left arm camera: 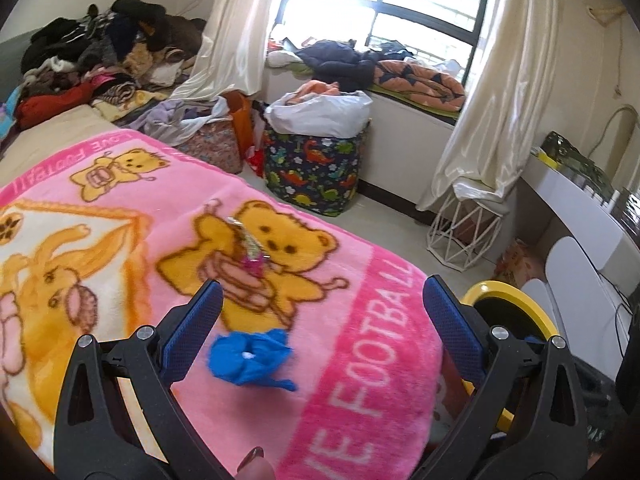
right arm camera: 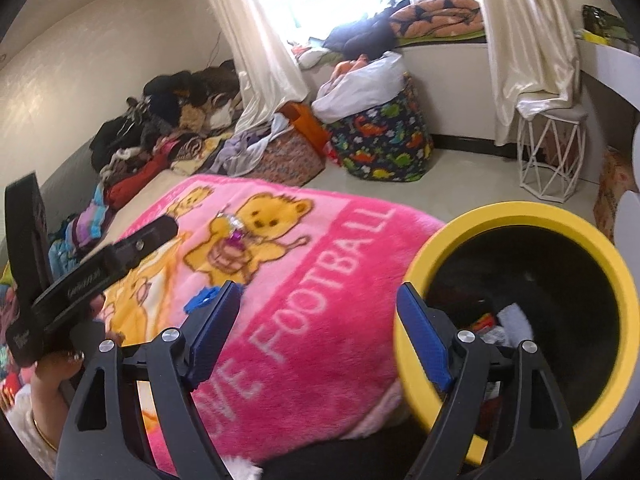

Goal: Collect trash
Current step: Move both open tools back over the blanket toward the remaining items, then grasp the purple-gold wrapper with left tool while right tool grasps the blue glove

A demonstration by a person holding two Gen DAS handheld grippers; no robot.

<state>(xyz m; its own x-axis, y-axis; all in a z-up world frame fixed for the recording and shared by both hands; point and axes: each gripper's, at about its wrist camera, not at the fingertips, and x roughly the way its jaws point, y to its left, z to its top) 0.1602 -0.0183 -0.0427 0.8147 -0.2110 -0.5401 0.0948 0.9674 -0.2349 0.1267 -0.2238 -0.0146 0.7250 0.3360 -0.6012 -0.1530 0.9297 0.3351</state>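
Note:
A crumpled blue scrap [left arm camera: 250,358] lies on the pink bear blanket [left arm camera: 352,360], just inside the left finger of my open left gripper [left arm camera: 322,312]. A shiny pink and gold wrapper [left arm camera: 250,248] lies farther ahead on the bear print. In the right wrist view the blue scrap [right arm camera: 202,298] peeks out beside the left fingertip and the wrapper [right arm camera: 234,230] lies beyond. My right gripper [right arm camera: 318,308] is open and empty above the blanket's edge. The yellow-rimmed black bin [right arm camera: 520,216] stands just to its right with trash inside; the bin's rim [left arm camera: 508,292] also shows in the left wrist view.
A dinosaur-print basket [left arm camera: 316,172] with a white bag stands on the floor past the bed. A white wire stool [left arm camera: 464,236] stands under the curtain. Clothes [left arm camera: 100,56] are piled at the bed's far end. A white desk [left arm camera: 580,200] runs along the right.

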